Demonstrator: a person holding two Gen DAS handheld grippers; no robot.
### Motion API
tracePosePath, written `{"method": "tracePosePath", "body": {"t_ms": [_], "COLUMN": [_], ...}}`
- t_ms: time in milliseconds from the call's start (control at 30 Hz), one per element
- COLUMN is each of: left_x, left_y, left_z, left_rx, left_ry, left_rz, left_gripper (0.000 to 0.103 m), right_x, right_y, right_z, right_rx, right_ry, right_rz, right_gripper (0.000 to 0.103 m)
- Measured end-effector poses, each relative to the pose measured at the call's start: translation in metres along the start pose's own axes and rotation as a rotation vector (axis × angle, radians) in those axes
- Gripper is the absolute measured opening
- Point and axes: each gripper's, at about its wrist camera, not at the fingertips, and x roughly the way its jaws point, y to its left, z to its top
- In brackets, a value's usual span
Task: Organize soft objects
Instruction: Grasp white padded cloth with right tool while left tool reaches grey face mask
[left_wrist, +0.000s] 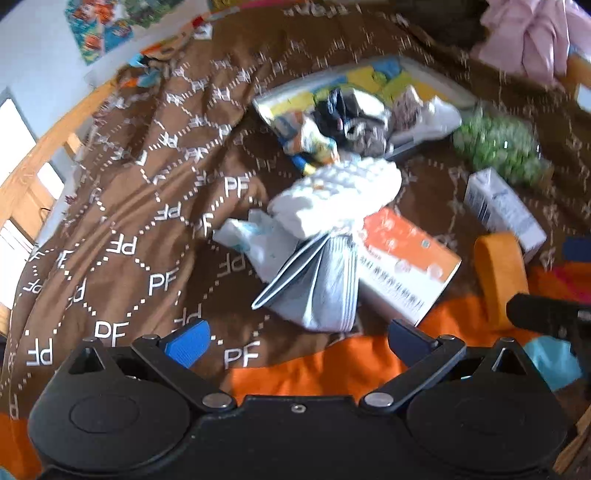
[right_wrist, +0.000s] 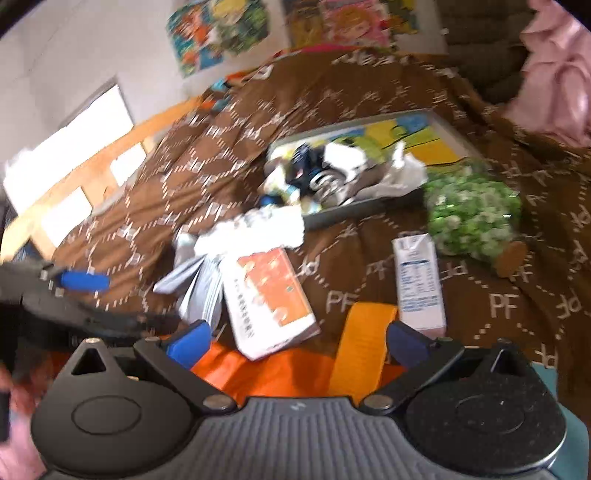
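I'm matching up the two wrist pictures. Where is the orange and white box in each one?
Left wrist view: the orange and white box lies right of centre, beside the grey folded cloth.
Right wrist view: the same box lies just left of centre, above the open fingers.
Shared landmark: the small white carton lies to the box's right in both.

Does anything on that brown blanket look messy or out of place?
Yes. The tray is heaped at one end, its contents spilling over the rim. Beside it, a white cloth lies crumpled over an orange box.
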Motion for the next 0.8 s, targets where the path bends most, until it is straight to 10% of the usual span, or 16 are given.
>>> {"method": "tracePosePath", "body": {"t_ms": [233, 500, 800], "left_x": [0.021, 0.048, 0.062], "left_y": [0.010, 0.039, 0.062], "left_z": [0.011, 0.017, 0.029], "left_rx": [0.111, 0.019, -0.031], "left_ry": [0.071, 0.146, 0.126], "left_rz": [-0.051, -0.132, -0.166], "left_gripper": [0.102, 0.102, 0.102], "right_x": [0.015, 0.037, 0.070], "right_y": [0.012, 0.038, 0.059], "right_z": [-0.006, 0.005, 0.013], "right_rx": [-0.073, -0.271, -0.520], "right_ry": [0.074, -0.038, -0.210], "right_rz": [0.032, 0.053, -0.225], "right_gripper": [0.103, 0.103, 0.103]}}
